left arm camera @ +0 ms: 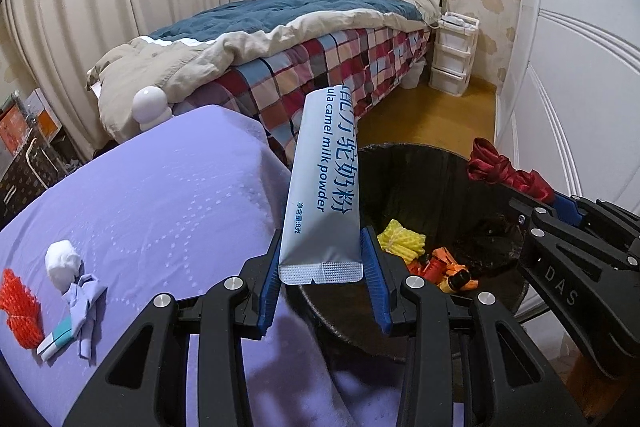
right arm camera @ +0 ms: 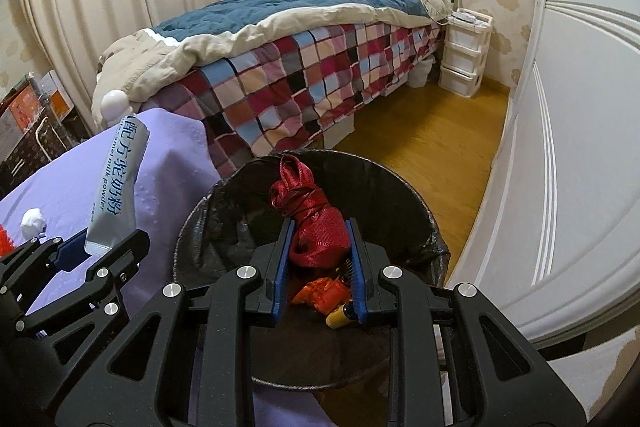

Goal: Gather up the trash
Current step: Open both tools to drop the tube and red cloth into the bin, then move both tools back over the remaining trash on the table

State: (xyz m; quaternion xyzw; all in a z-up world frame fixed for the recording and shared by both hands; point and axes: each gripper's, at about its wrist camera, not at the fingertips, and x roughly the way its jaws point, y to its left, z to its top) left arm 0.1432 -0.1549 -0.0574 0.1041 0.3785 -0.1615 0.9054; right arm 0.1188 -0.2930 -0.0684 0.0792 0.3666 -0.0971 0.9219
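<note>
My left gripper (left arm camera: 322,263) is shut on a white-and-blue milk powder sachet (left arm camera: 324,179), held upright at the left rim of the black-lined trash bin (left arm camera: 432,155). The sachet also shows in the right wrist view (right arm camera: 112,183). My right gripper (right arm camera: 319,251) is shut on a bundle of red ribbon (right arm camera: 312,223) above the bin (right arm camera: 400,183); the ribbon also shows in the left wrist view (left arm camera: 504,167). Yellow foam netting (left arm camera: 400,239) and orange scraps (left arm camera: 444,267) lie inside the bin.
A purple-covered table (left arm camera: 160,195) at left carries a white paper ball (left arm camera: 62,259), red foam netting (left arm camera: 18,303), a folded purple wrapper (left arm camera: 86,303) and a small teal-white packet (left arm camera: 54,341). Behind stand a bed (left arm camera: 320,39), white drawers (left arm camera: 456,55) and a white wardrobe (left arm camera: 580,67).
</note>
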